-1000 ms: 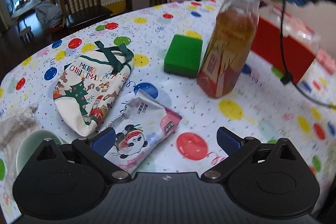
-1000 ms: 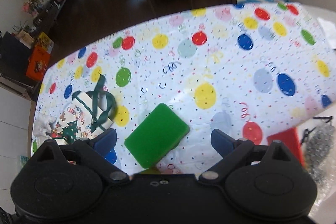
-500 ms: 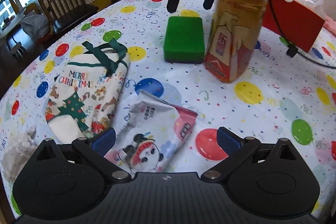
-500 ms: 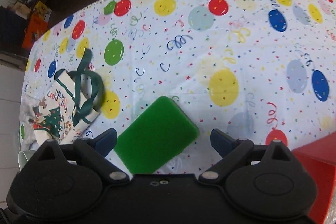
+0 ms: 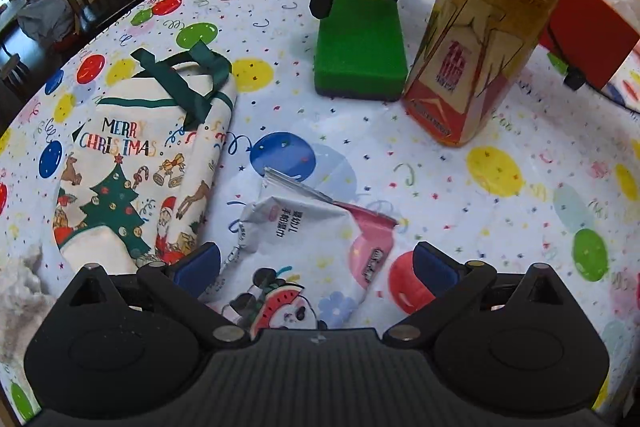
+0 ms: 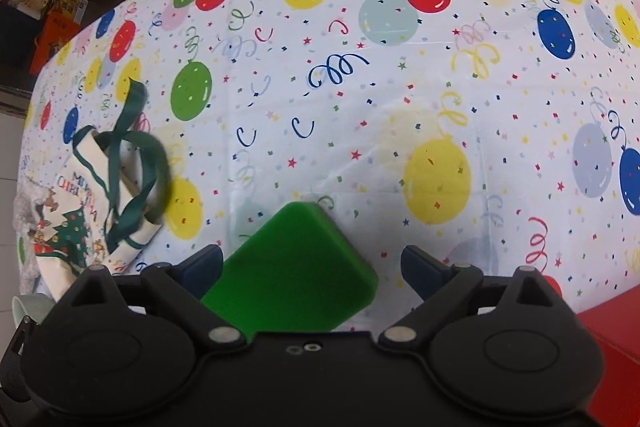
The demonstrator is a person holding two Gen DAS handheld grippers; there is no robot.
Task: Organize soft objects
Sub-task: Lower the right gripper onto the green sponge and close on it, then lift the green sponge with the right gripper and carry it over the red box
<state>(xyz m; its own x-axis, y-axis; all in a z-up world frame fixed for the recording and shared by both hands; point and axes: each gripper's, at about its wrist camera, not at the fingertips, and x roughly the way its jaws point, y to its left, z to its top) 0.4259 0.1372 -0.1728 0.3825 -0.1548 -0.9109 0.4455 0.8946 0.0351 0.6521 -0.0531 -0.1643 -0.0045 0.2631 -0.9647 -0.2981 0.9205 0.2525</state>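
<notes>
The left gripper (image 5: 316,263) hangs low over the near part of the counter (image 5: 460,187), its jaws spread wide and gripping nothing; a white tissue pack (image 5: 308,247) with a panda print lies flat between and just beyond the blue pads. Just left of the pack, a Christmas tote bag (image 5: 140,163) with green handles lies flat, reaching toward the counter's left edge. At the near left edge sits a fuzzy white cloth (image 5: 16,291).

Farther in, toward the middle of the counter, a green sponge (image 5: 360,47) lies flat, with a tall bottle of amber drink (image 5: 484,27) standing upright just to its right. The right gripper (image 6: 312,263) is over the sponge with its jaws wide open, one finger on each side; whether they touch it cannot be told. In the right wrist view the sponge (image 6: 296,267) sits cornerwise between the pads. A red box (image 5: 588,27) sits beyond the bottle near the right edge.
</notes>
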